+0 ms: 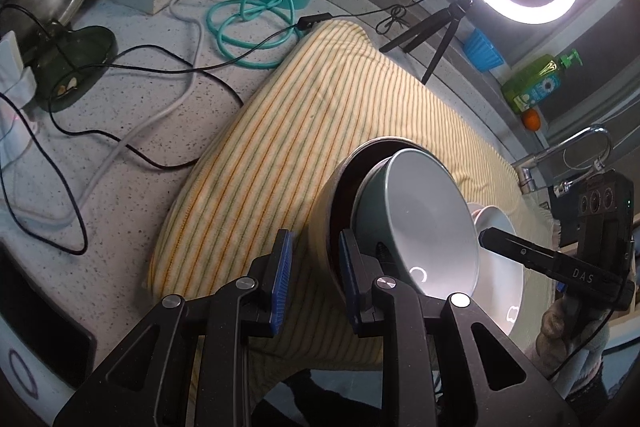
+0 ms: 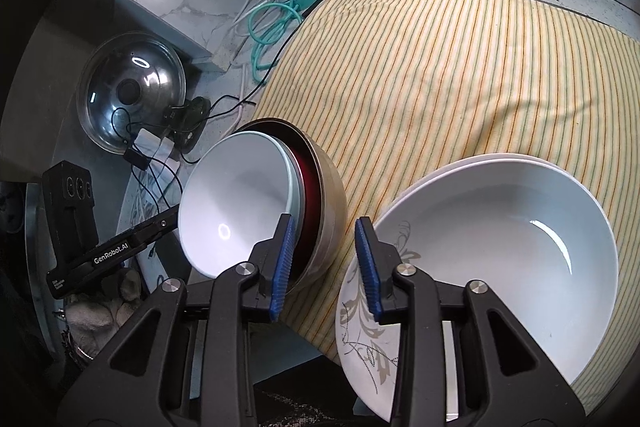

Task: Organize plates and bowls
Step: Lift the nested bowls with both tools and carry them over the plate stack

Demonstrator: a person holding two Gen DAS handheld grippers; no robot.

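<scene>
The left gripper (image 1: 312, 279) pinches the steel bowl (image 2: 328, 211) holding 2 bowls, the right gripper (image 2: 326, 267) hangs empty, and next it should let go gently.

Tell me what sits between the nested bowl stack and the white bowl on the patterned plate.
In the right wrist view, only striped cloth separates the nested bowl stack from the white bowl; the right gripper hovers over that strip.
</scene>
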